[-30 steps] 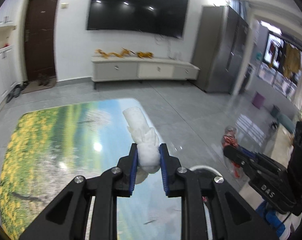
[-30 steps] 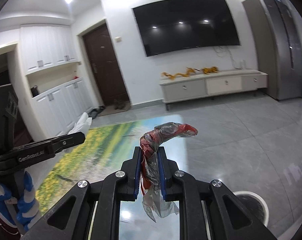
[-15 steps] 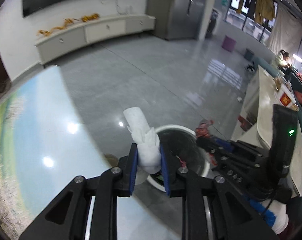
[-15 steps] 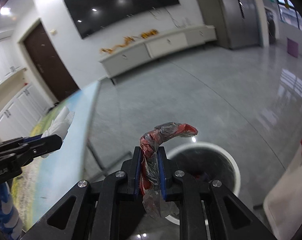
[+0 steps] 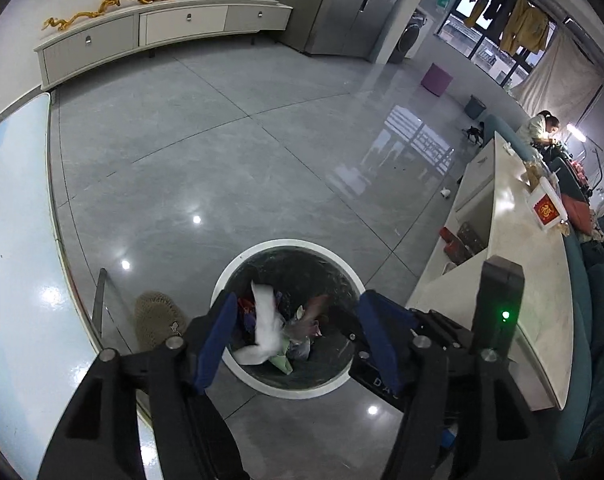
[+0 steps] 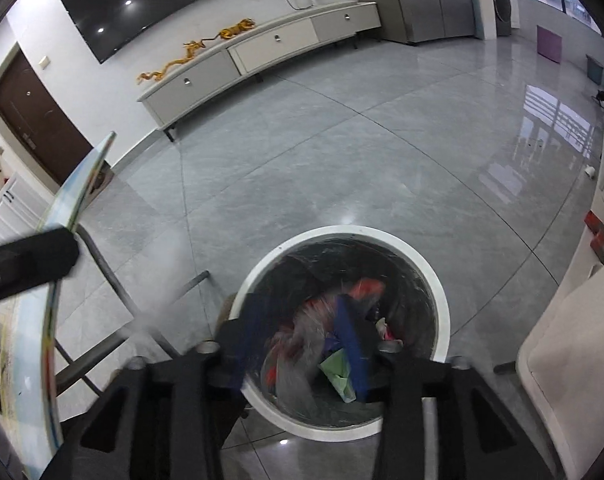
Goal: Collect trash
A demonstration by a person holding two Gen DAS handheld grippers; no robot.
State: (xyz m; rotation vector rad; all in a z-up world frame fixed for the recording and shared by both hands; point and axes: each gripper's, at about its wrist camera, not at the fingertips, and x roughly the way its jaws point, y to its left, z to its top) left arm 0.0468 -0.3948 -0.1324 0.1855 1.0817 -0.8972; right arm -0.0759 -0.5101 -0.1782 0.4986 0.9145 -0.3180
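Over the round white-rimmed waste bin with its black liner (image 5: 222, 280), both grippers point steeply down. Left gripper (image 5: 298, 338): jaws have just been opening, now released; the crumpled white paper tissue (image 5: 266, 328) hangs blurred between the blue pads, touching neither as far as shows, over the bin mouth. Right gripper (image 6: 298, 342): likewise just opened; the red-and-clear plastic wrapper (image 6: 302, 336) streaks between its pads above the liner. Both scraps look light, soft, crushable; pinch anywhere mid-bulk.

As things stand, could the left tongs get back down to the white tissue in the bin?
Probably yes. The left tongs stand open right above the bin's open mouth, and the white tissue lies or falls atop the other trash with nothing covering it. How deep it sits is hard to judge.
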